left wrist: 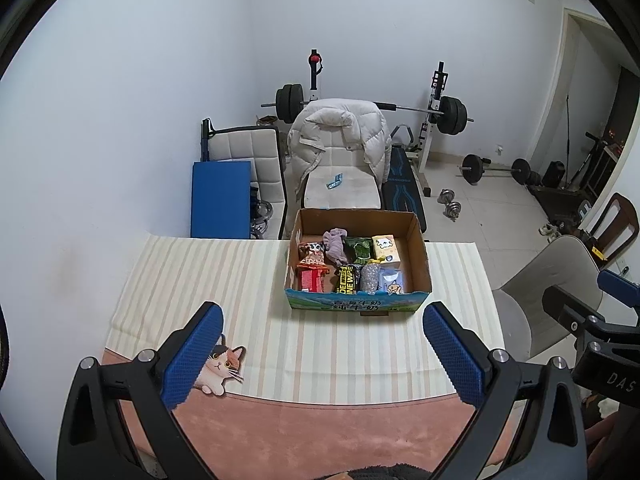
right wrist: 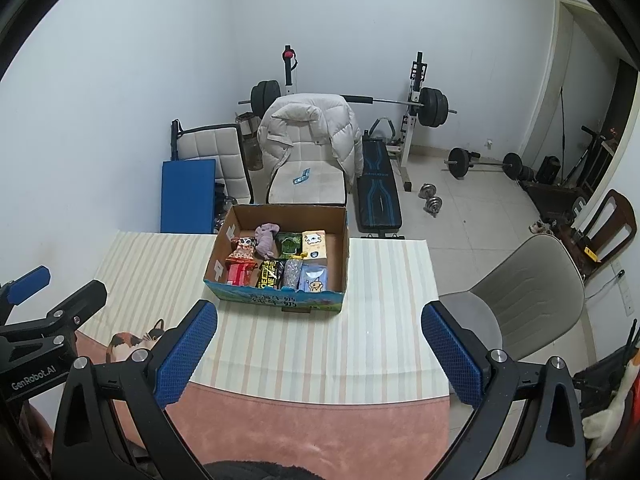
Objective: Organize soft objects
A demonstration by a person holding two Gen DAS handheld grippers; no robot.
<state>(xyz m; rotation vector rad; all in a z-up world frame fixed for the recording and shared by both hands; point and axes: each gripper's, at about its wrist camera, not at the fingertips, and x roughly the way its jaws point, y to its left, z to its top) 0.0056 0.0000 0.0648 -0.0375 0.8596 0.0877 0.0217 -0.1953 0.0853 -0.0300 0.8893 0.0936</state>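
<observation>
Nearest the cameras, the left gripper and the right gripper are held above the near edge of the table, each with its jaws spread wide and nothing between them. A cat picture is seen near the left one. Farther along the striped cloth, a cardboard box is set, and in it are packed a grey cloth, snack packets and tissue packs. Beyond the box, a coat is draped on a chair.
</observation>
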